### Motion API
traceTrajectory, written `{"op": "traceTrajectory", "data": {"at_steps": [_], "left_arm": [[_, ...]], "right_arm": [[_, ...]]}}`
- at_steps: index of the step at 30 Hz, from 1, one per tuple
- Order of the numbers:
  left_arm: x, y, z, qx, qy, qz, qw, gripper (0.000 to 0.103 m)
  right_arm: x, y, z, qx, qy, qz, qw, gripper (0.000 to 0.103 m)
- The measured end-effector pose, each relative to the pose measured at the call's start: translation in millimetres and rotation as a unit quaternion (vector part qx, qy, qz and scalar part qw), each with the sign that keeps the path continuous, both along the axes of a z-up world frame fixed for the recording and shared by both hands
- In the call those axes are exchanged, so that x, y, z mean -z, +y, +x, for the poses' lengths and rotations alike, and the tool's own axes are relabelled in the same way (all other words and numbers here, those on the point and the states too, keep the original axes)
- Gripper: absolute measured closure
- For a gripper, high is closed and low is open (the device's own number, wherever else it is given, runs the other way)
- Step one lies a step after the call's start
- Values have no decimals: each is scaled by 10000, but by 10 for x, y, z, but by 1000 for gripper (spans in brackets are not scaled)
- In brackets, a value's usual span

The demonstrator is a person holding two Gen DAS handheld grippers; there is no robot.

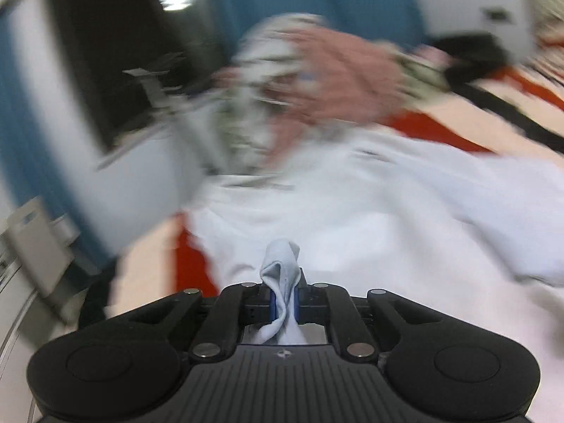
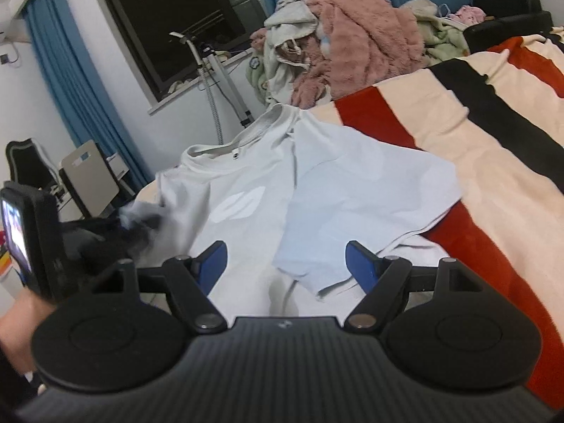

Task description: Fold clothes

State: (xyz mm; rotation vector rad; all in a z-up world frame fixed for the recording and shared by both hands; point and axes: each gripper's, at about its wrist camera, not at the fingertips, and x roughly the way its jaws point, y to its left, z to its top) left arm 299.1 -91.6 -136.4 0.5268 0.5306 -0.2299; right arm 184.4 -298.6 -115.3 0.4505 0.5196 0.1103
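A white T-shirt lies on a striped bed, its right half folded over toward the middle. My left gripper is shut on a bunched fold of the white T-shirt; that view is blurred by motion. In the right wrist view the left gripper shows blurred at the shirt's left edge. My right gripper is open and empty, just above the shirt's lower part, blue pads apart.
The bed cover has cream, red and black stripes. A pile of pink and grey clothes lies at the bed's far end. A dark window, blue curtains and a chair stand to the left.
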Motion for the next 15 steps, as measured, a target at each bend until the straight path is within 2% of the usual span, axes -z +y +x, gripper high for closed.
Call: {"op": "traceTrajectory", "data": {"at_steps": [4,7,10,11,12,13,15], "left_arm": [[268,-272,95,47,443,21,9990,92],[246,-166,75,22,504,-352,9981,86],[74,68,-68,69,674,-1034,9923,65],[-3,169,-152,56,719,-1319,9886,55],[-95,301,-238,41,760,-1634,9836,49],[-185,438,-310,23,800,-1962,9773,49],[-322,706,-393,-73,887,-2655,9600,45]], "right_arm": [[8,-43,-15,95,6,-44,9999,27],[19,-74,-22,79,40,-9,10000,27],[13,-84,-21,52,53,17,10000,27],[11,-80,-22,46,54,24,10000,27],[9,-76,-23,39,55,30,10000,27],[10,-76,-21,35,59,42,10000,27],[12,-77,-14,28,69,69,9999,27]]}}
